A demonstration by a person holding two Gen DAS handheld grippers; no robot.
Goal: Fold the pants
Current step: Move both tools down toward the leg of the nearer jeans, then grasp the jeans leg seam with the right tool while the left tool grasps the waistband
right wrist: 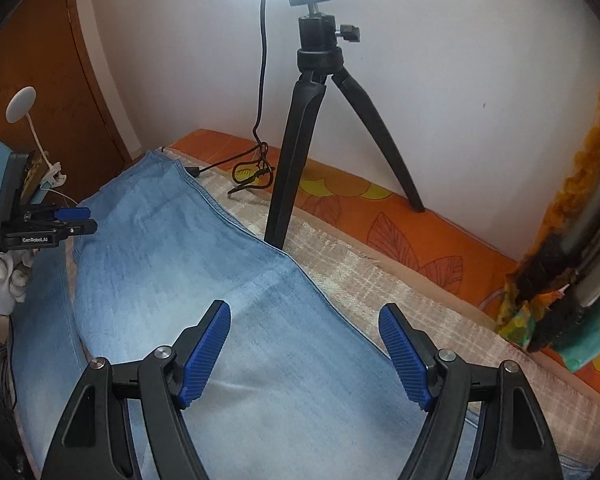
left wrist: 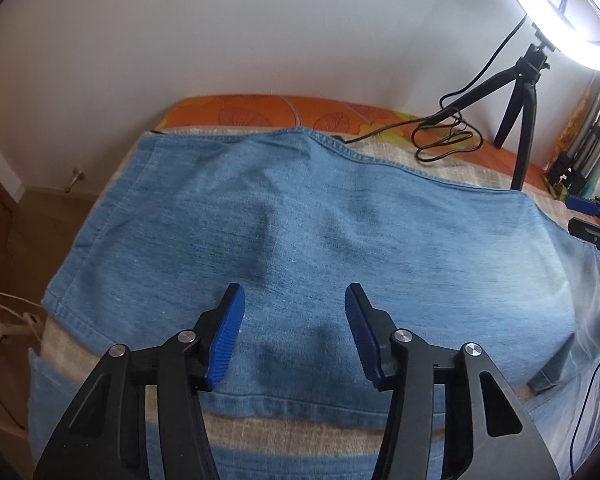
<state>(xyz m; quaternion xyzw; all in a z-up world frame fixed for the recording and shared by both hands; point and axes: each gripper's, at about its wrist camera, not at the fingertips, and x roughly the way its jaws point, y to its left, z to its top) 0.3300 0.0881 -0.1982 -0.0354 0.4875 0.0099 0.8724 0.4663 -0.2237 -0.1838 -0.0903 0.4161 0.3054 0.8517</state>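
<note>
Light blue denim pants lie spread flat on a bed covered by a beige checked blanket. My left gripper is open and empty, hovering over the near part of the pants. My right gripper is open and empty above the pants, near their far seam edge. The right gripper also shows at the right edge of the left wrist view. The left gripper shows at the left of the right wrist view.
A black tripod with a lit ring light stands on the bed by the white wall, its black cable coiled on the blanket. An orange floral sheet runs along the wall. A wooden door is at left.
</note>
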